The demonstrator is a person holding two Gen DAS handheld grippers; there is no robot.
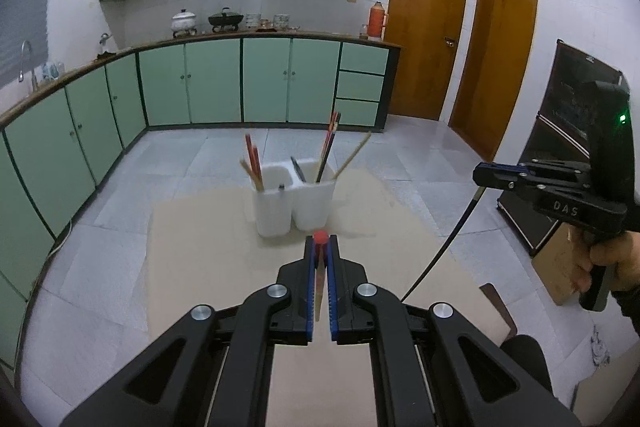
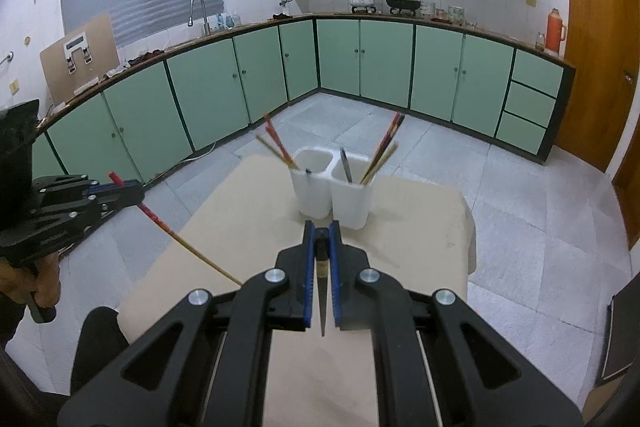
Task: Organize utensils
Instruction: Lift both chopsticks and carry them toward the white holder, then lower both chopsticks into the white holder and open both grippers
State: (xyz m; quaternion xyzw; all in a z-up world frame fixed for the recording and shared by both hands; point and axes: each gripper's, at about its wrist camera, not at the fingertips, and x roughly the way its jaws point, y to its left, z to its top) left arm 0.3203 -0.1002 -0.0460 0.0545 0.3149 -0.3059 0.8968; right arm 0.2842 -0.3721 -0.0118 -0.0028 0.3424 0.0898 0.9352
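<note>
A white two-compartment utensil holder (image 1: 294, 203) stands on a beige table (image 1: 208, 247), with several chopsticks leaning in both compartments; it also shows in the right wrist view (image 2: 332, 191). My left gripper (image 1: 320, 243) is shut on a red-topped wooden chopstick (image 1: 319, 239), held above the table short of the holder. From the right wrist view this gripper (image 2: 134, 187) and its chopstick (image 2: 168, 229) are at the left. My right gripper (image 2: 321, 233) is shut on a black chopstick (image 2: 321, 291). In the left wrist view it (image 1: 478, 175) is at the right, the black chopstick (image 1: 444, 247) hanging down.
Green kitchen cabinets (image 1: 216, 83) line the far walls with pots on the counter. Two wooden doors (image 1: 428, 27) are at the right. A dark cabinet (image 1: 560, 147) stands right of the table. The floor is grey tile (image 1: 112, 187).
</note>
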